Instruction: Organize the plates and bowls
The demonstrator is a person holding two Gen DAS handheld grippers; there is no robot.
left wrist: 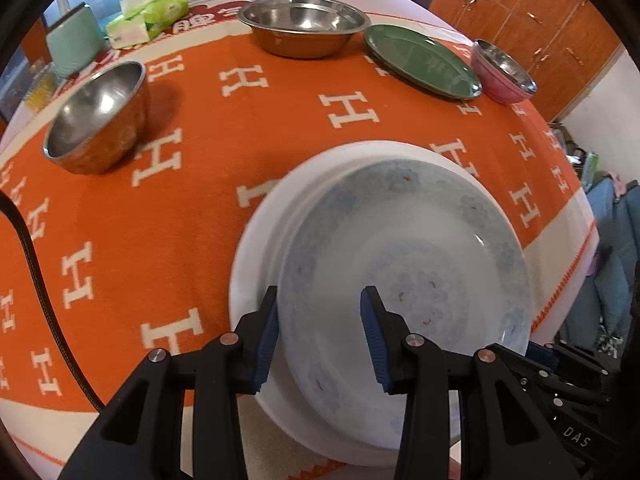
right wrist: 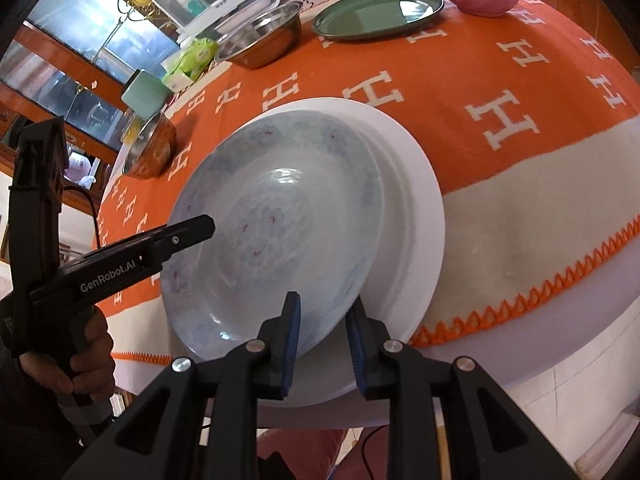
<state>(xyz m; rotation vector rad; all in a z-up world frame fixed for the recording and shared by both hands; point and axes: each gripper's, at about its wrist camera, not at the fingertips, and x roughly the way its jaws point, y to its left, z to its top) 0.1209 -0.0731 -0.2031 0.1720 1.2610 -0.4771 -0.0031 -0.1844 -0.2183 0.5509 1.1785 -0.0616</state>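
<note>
The blue-patterned plate [right wrist: 280, 216] lies on the white plate [right wrist: 416, 216]. The right claw [right wrist: 323, 344] straddles its near rim, jaws parted, pads apart from it. The left claw [left wrist: 319, 340] likewise straddles its rim, ungripped.

A pale blue patterned plate [left wrist: 404, 280] is stacked upright, off-centre, on a larger plain white plate [left wrist: 260, 248] at the near edge of the surface. A green plate [left wrist: 420, 62] is laid flat toward the far edge, between a wide, shallow steel bowl [left wrist: 304, 26] and a pink bowl [left wrist: 502, 74] with a steel interior. A deeper steel bowl [left wrist: 96, 120] is set apart toward the left edge. All bowls are seen upright and empty.
</note>
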